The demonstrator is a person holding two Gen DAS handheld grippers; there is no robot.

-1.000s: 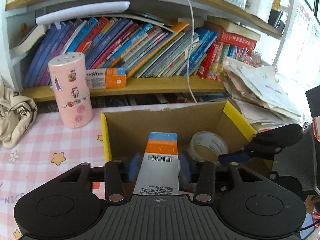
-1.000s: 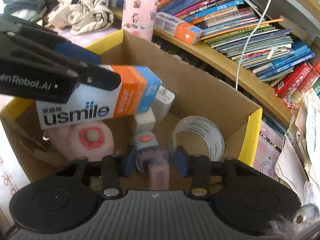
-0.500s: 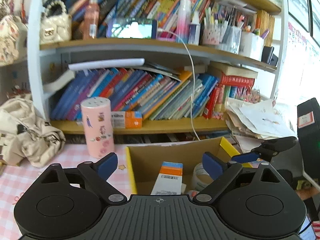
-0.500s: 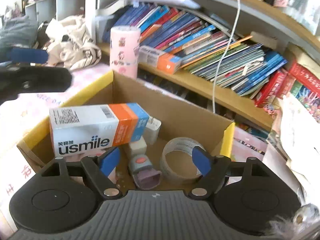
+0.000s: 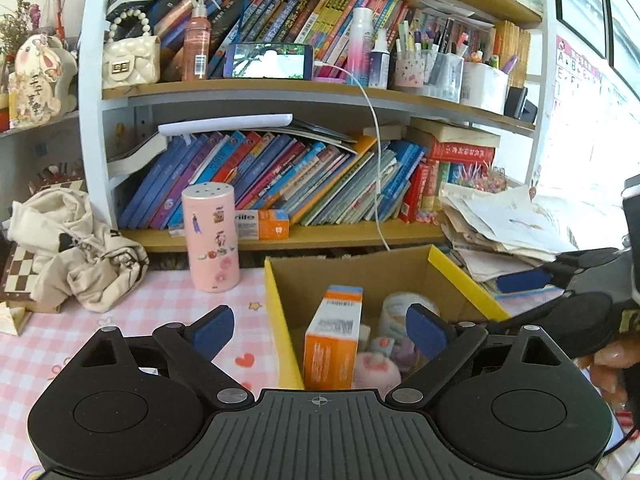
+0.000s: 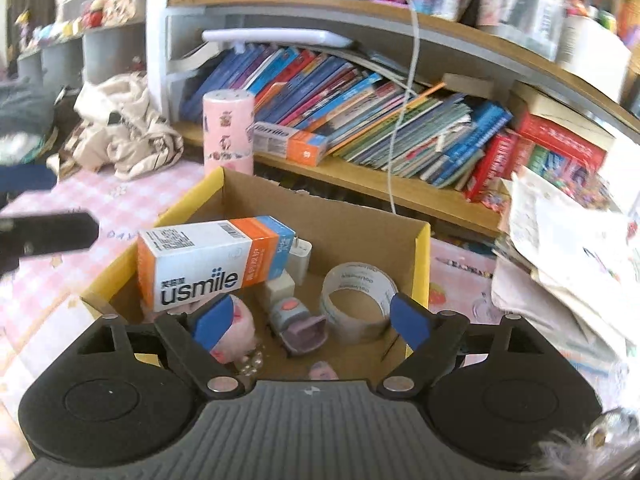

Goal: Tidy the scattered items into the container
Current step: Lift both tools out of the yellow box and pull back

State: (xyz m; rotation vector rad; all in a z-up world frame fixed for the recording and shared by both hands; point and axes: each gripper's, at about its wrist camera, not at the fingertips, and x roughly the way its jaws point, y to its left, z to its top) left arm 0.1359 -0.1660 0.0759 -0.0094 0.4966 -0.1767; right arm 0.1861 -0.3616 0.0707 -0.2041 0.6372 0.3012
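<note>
The open brown cardboard box with yellow-edged flaps (image 5: 452,268) (image 6: 420,256) sits just ahead of and below both grippers, on a pink checked tablecloth (image 5: 120,320). Inside it, straight beyond the left gripper (image 5: 320,326), a white, orange and blue toothpaste carton (image 5: 334,336) (image 6: 212,260) leans on its end against the box's left wall. Seen from the right gripper (image 6: 310,320), the same carton lies ahead and to the left, propped on a slant over a white charger block (image 6: 300,254). A roll of clear packing tape (image 6: 356,300) (image 5: 400,308) rests ahead and slightly right of the right gripper, with a small lilac gadget with a pink button (image 6: 296,320) just in front of the gap between its pads, and a pink plush toy (image 6: 236,328) behind its left pad.

Both grippers' jaws have just been opening: the left gripper's blue pads stand wide apart with nothing between them, touching nothing, and the right gripper's are likewise spread and empty.

The carton's side reads "usmile" in dark letters, with a barcode on top. A second carton (image 6: 288,142) with the same word lies on the wooden shelf (image 6: 360,176) beyond the box, beside a pink cylindrical sticker-covered canister (image 5: 210,236) (image 6: 228,132).
</note>
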